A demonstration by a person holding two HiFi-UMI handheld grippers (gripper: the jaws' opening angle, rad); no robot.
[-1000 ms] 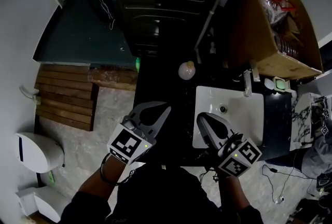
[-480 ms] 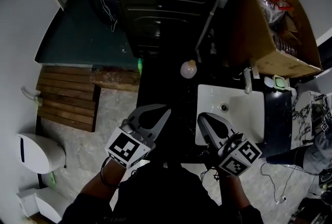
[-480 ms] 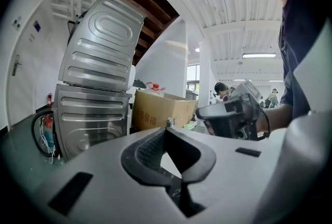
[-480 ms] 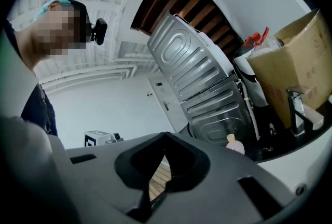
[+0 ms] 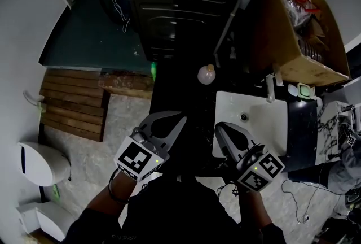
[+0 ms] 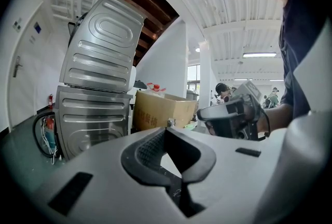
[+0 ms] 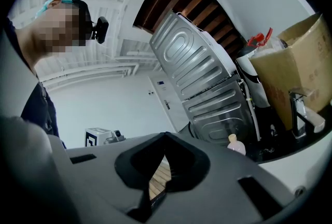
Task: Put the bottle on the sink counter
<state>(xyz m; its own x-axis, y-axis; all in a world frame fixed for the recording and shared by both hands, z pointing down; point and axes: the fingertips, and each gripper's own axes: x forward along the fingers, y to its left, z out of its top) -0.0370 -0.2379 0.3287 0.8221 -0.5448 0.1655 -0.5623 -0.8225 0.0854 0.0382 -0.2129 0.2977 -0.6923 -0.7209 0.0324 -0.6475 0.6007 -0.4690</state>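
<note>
Head view, with both gripper views. The bottle (image 5: 206,74) is shown standing on the dark sink counter (image 5: 181,87), just beside the far left corner of the white sink (image 5: 225,104) and apart from both tools. Its long axis is upright: from above only the rounded body and pale cap are seen, and in the right gripper view it appears as a small upright shape with the cap on top.

The left gripper (image 5: 177,121) and the right gripper (image 5: 220,130) are held low over the near edge of the counter, each with its jaws brought together on nothing. No object is seen between the pads in either gripper view.

The bottle lies ahead of both sets of fingertips, away from the person, and roughly between the two lines of aim. The left gripper is angled toward the right and the right gripper toward the left, so that both converge on the region of the bottle. In the right gripper view the bottle is seen to the right of the closed jaws; in the left gripper view it is not made out. Neither gripper can be judged clearly nearer. Since the bottle already rests on the counter, the placement is judged complete; any fresh grasp would call for jaws parted and a level approach across the upright body.
</note>
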